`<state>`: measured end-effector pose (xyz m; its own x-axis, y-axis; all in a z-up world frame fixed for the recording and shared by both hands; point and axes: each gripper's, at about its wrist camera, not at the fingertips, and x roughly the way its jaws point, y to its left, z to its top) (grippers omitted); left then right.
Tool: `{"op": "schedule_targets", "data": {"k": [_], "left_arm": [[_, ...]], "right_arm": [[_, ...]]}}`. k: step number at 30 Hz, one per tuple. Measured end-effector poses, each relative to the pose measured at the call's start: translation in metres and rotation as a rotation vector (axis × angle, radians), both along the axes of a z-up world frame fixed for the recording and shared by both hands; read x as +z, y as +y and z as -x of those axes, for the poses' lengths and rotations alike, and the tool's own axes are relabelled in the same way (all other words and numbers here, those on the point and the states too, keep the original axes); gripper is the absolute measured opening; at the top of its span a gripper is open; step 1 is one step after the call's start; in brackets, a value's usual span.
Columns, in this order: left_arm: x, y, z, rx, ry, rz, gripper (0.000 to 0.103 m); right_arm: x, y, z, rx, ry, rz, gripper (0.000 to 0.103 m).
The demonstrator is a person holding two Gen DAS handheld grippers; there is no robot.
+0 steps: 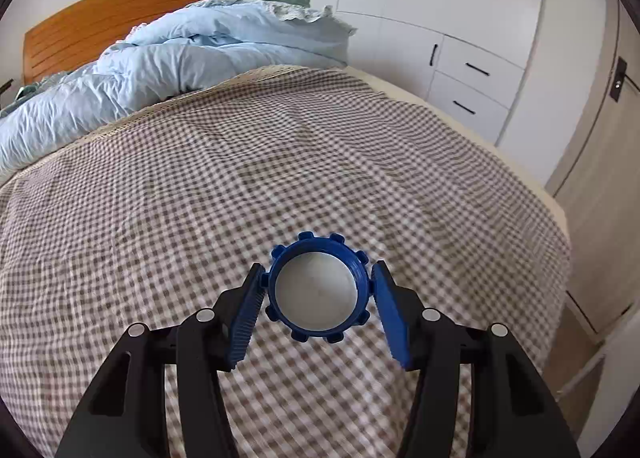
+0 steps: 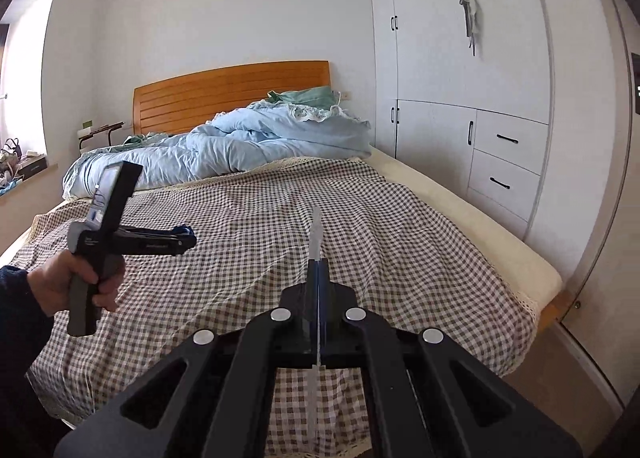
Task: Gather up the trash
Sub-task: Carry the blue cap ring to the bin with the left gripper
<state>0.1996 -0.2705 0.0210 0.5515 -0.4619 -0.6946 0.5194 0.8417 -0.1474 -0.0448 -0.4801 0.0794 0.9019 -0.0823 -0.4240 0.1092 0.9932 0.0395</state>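
Observation:
My left gripper [image 1: 318,278] is shut on a blue ribbed bottle cap [image 1: 318,290] with a white inside, held above the checked bedspread [image 1: 280,161]. The cap's open side faces the camera. In the right wrist view the left gripper [image 2: 182,236] shows at the left, held in a hand over the bed, the cap a blue bit at its tip. My right gripper [image 2: 319,264] is shut on a thin clear plastic strip [image 2: 316,234] that sticks out forward past the fingertips and runs back under them.
A crumpled light blue duvet [image 2: 240,145] lies at the head of the bed by the wooden headboard [image 2: 228,93]. White wardrobe and drawers [image 2: 504,145] stand along the right side. A windowsill with clutter [image 2: 16,165] is at the far left.

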Motion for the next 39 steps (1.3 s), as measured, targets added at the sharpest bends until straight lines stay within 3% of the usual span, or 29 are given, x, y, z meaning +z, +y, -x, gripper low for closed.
{"op": "schedule_targets", "data": {"k": [7,15,25,33,39], "left_arm": [[0.028,-0.027,0.098,-0.204,-0.014,0.102,0.052],[0.006,-0.074,0.181,-0.367,0.061,0.152,0.052],[-0.043,-0.099,0.220,-0.423,0.179,0.097,0.052],[-0.074,-0.133,0.239,-0.485,0.237,0.026,0.052],[-0.103,-0.162,0.253,-0.524,0.291,-0.044,0.052]], "right_arm": [[-0.040,-0.030,0.060,-0.100,0.088,-0.048,0.000],[-0.153,-0.052,0.116,-0.211,0.253,-0.134,0.000],[-0.269,-0.047,0.146,-0.259,0.347,-0.123,0.000],[-0.310,-0.025,0.176,-0.212,0.477,-0.098,0.000],[-0.342,-0.019,0.199,-0.208,0.606,-0.135,0.000]]}}
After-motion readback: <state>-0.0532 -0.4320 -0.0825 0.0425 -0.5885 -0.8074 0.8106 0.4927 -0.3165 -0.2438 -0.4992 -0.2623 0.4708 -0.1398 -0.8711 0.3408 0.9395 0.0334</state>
